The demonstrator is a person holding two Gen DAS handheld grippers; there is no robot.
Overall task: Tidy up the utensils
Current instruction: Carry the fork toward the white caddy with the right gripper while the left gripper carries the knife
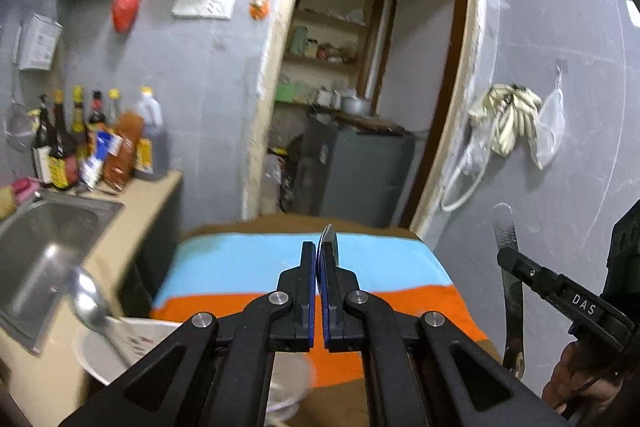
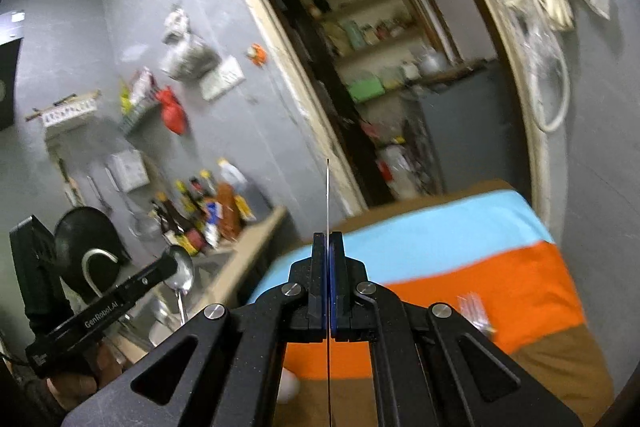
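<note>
Left gripper (image 1: 319, 259): its jaws are pressing together on a spoon (image 2: 182, 273) — in its own view only a thin sliver of metal is poking up between the blue pads, while the right wrist view is showing the bowl of the spoon standing just past the fingertips, handle hanging down.

Right gripper (image 2: 328, 247): its jaws are clamping shut on a flat metal utensil (image 1: 508, 267). Seen edge-on in its own view, it is showing as a thin line rising above the fingertips and running down below them; the left wrist view is showing a flat, patterned handle end sticking up and a dark polished length hanging below the jaws. Whether it is a knife I cannot tell.

Striped cloth (image 1: 248, 267): blue, orange and brown, it is lying on the table below and ahead of both grippers. This is my landmark.

Second spoon (image 1: 90, 299): left of the cloth, it is leaning in a white bowl (image 1: 96, 359) — blurred.

More cutlery (image 2: 476, 311): a blurred silvery bunch is lying on the orange stripe of the cloth.

Sink (image 1: 44, 247): left of the cloth, set in the counter.

Sauce bottles (image 1: 80, 139): standing beyond the sink, further left of the cloth.

Doorway (image 1: 360, 87): opening behind the cloth's far edge.
</note>
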